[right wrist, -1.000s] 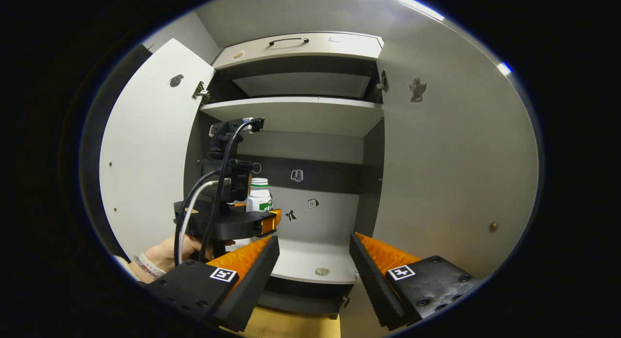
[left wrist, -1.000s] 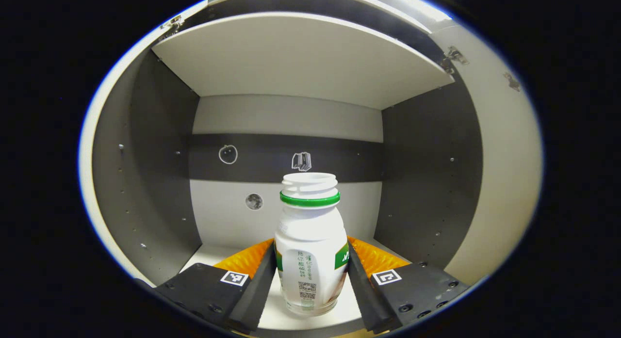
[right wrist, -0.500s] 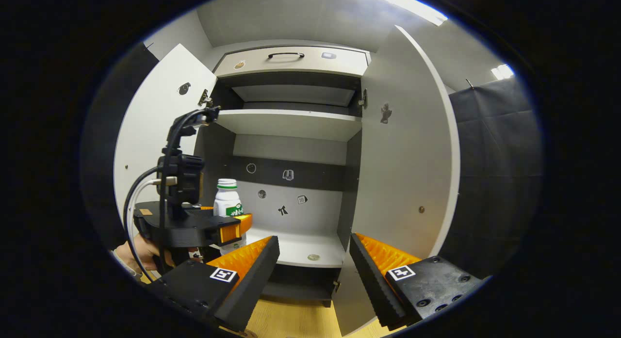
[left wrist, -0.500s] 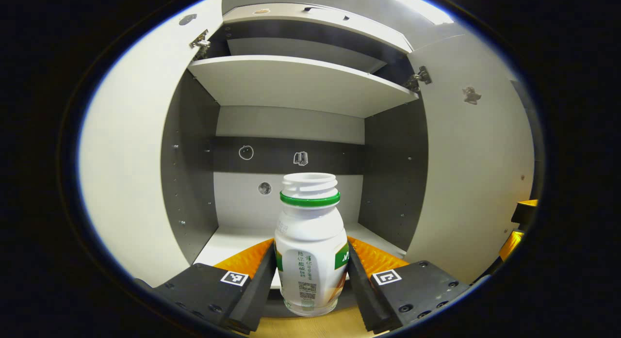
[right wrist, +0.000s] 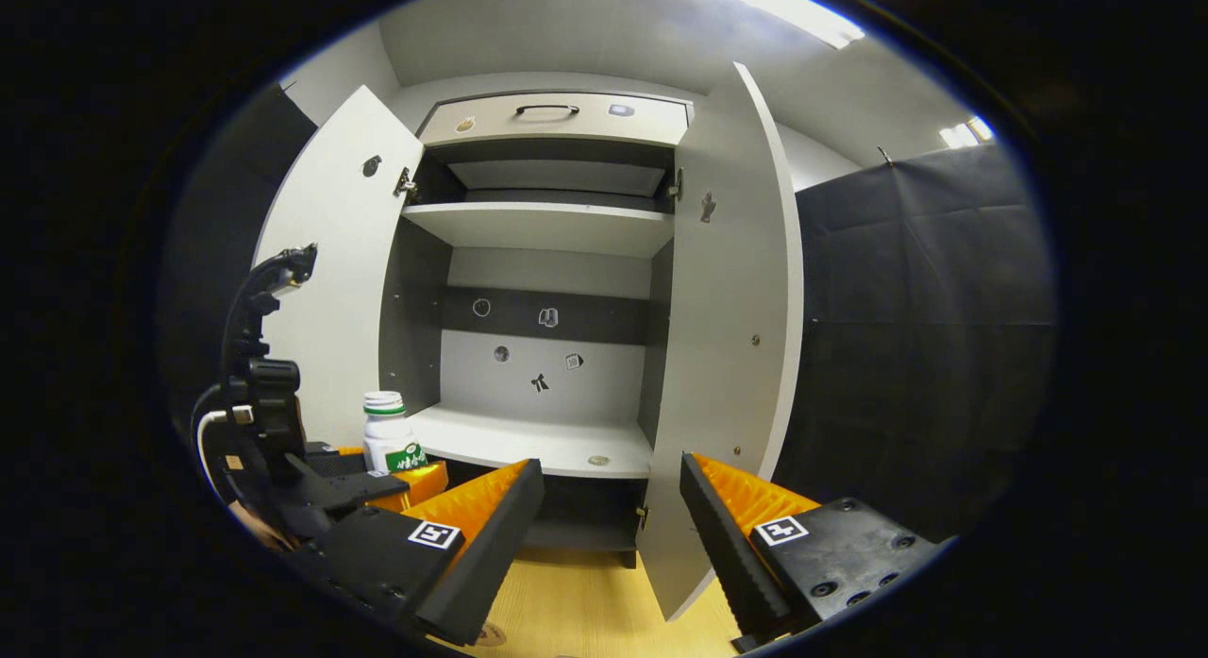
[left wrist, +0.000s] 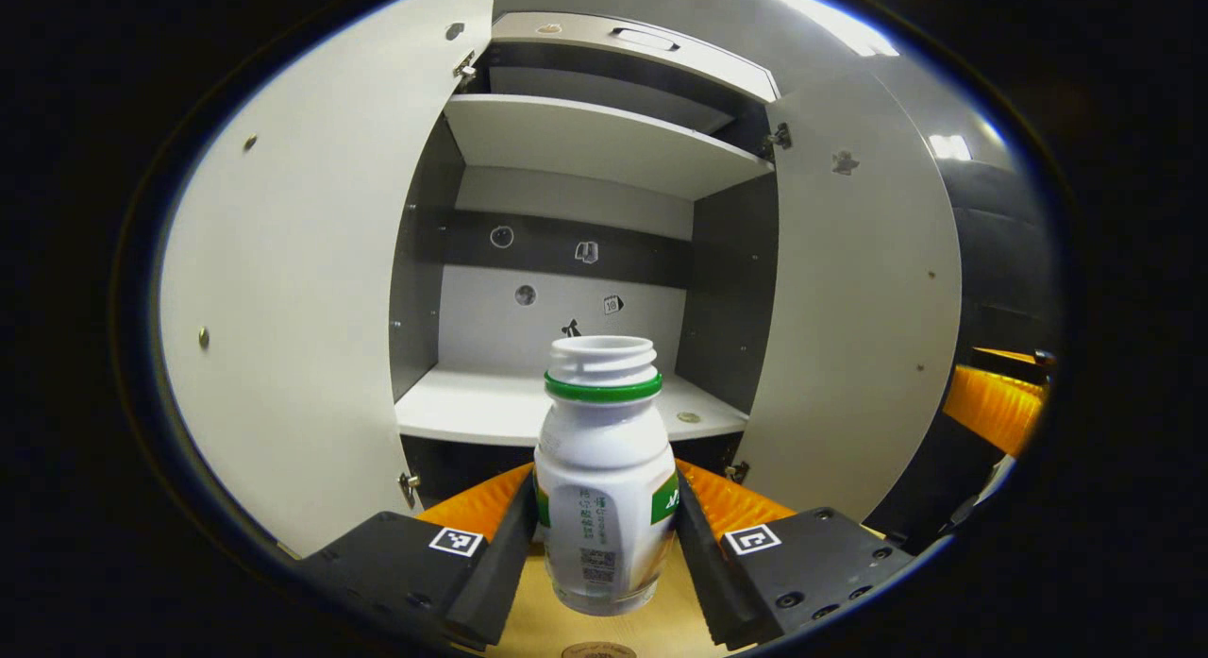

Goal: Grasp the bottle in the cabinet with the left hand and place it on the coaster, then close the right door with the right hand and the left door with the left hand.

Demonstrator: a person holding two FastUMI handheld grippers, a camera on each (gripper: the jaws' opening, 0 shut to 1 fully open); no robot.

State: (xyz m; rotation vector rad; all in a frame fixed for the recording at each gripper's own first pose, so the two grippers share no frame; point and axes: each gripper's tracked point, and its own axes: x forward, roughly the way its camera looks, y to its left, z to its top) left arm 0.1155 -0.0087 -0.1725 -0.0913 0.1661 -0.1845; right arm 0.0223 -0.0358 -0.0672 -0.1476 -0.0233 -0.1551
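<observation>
White plastic bottle [left wrist: 604, 479] with a green neck ring sits dead centre at the bottom of the left gripper view, clamped upright between both fingers of the left gripper [left wrist: 604, 545], out in front of the cabinet [left wrist: 566, 261] and over the wood floor [right wrist: 585, 611]. The right gripper [right wrist: 612, 535] is spread wide with nothing in it, low centre of the right gripper view, pointing at the gap between the doors. Step in hand, I'd say, is carrying the bottle to the coaster [left wrist: 598, 650], which I think is that round disc peeking at the very bottom edge of the left gripper view, right under the bottle. So: keep it vertical, come straight down, centre the base on the disc, and only let go once it's seated. There's no cap on it, so tilting is a bad idea. Both doors, left door [left wrist: 302, 290] and right door [right wrist: 731, 356], hang open, the shelf [right wrist: 538, 441] is pale, and black cloth [right wrist: 925, 328] covers the right side of that view.
</observation>
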